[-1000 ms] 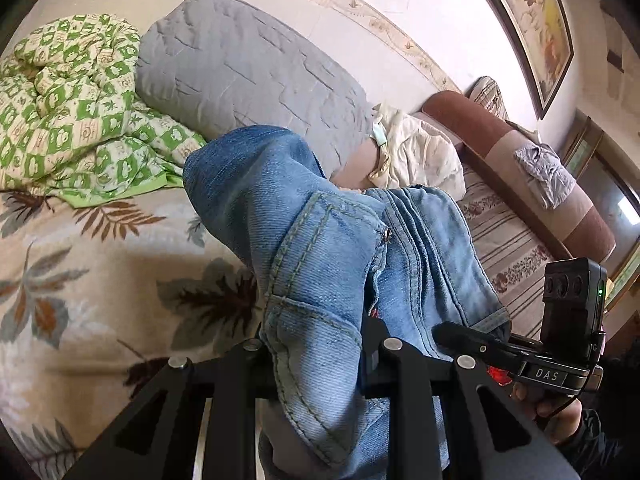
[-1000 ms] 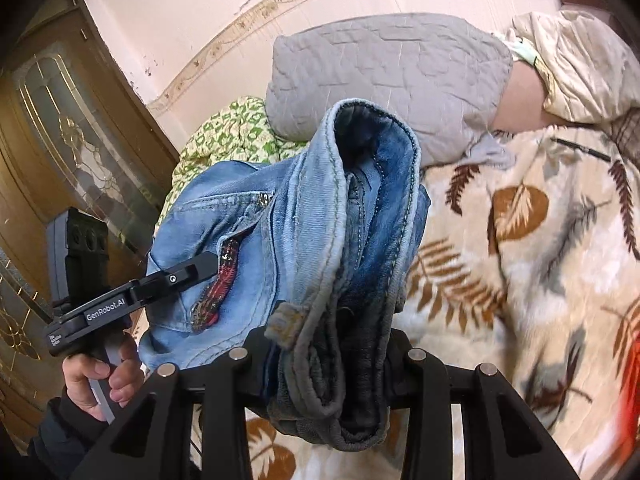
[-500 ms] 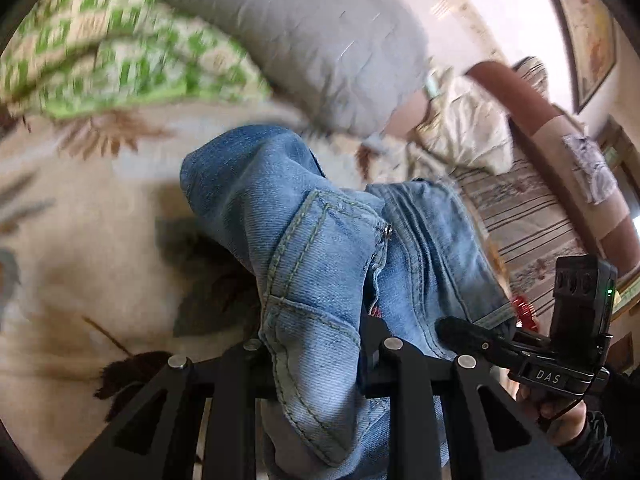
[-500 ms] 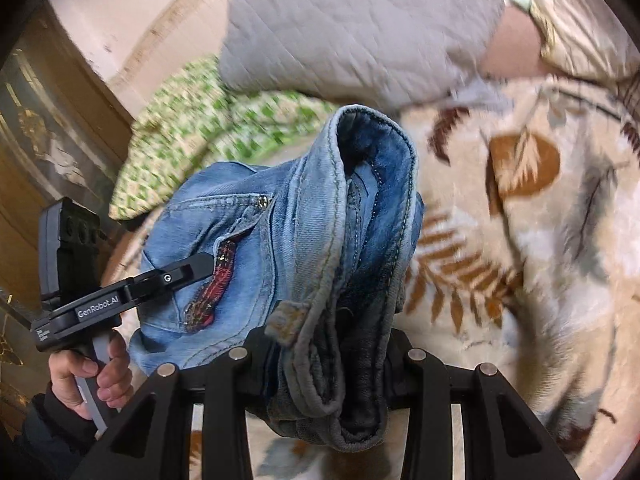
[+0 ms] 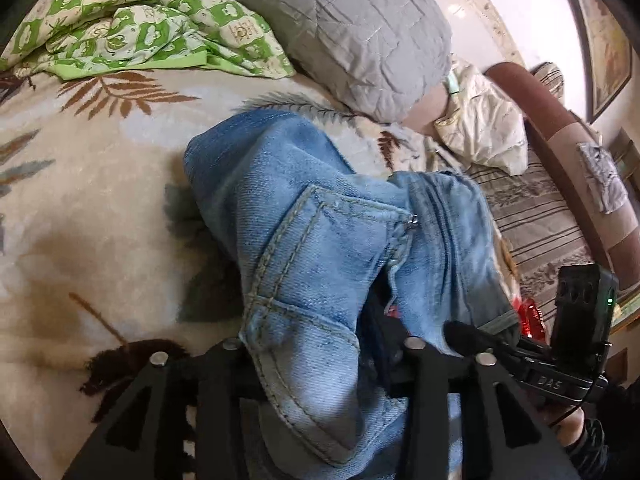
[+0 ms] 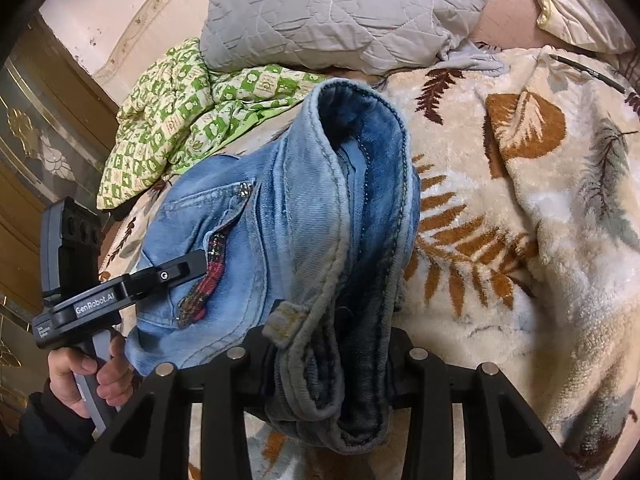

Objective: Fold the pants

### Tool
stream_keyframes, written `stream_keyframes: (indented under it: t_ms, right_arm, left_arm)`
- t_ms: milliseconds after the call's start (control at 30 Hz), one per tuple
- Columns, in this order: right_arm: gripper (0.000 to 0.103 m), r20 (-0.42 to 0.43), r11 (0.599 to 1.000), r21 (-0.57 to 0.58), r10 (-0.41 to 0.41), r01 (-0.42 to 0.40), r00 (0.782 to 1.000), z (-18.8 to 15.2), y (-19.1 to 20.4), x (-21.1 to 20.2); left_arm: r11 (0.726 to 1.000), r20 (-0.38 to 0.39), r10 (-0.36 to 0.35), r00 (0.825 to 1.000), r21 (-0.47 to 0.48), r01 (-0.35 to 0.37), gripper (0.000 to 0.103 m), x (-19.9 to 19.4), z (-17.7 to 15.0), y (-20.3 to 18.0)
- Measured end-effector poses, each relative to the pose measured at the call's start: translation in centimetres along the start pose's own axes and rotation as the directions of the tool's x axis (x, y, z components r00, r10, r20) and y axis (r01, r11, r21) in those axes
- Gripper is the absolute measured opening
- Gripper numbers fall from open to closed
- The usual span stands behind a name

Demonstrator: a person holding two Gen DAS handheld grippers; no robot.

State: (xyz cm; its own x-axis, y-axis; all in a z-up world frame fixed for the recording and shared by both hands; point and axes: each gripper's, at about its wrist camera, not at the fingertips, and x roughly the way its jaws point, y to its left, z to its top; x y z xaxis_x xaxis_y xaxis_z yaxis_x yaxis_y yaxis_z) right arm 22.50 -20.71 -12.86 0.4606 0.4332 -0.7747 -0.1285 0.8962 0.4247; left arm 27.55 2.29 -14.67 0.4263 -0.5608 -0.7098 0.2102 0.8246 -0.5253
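Blue jeans point(image 5: 320, 216), folded into a thick bundle, lie low on the leaf-print blanket point(image 5: 80, 216). The waistband end runs between the jaws of my left gripper point(image 5: 320, 360). Those jaws are opening, and a dark gap shows beside the right finger. In the right wrist view the jeans point(image 6: 320, 208) show a red embroidered patch and a doubled waistband. My right gripper point(image 6: 328, 360) has that thick edge between its jaws; they are opening, but the pads still touch the cloth. The left gripper point(image 6: 192, 264) reaches the jeans from the left, held by a hand point(image 6: 92, 376).
A grey quilted pillow point(image 5: 340, 28) and a green checked quilt point(image 5: 132, 28) lie at the head of the bed. A cream cloth point(image 5: 480, 132) and a striped brown sofa point(image 5: 560, 216) are to the right. A wooden door point(image 6: 36, 152) stands at the left.
Both grippers have come down with the jeans, so the bundle now sits on the blanket. The left gripper's fingers have spread wider apart; the right gripper's fingers look almost the same.
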Motion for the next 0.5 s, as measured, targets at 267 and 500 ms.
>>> stream_keyframes:
  t_ms: [267,500]
  right_arm:
    - [0.103,0.058,0.995,0.044,-0.087,0.084,0.995,-0.4,-0.5,-2.4]
    - [0.103,0.077,0.996,0.020,-0.084,0.083,0.994,-0.1,0.6,-5.0]
  left_arm:
    - [0.986,0.023,0.166,0.986,0.022,-0.167,0.103,-2.3,-0.5,-1.1]
    - [0.964,0.058,0.239,0.969,0.106,-0.244,0.103,-4.9,-1.4,-3.7]
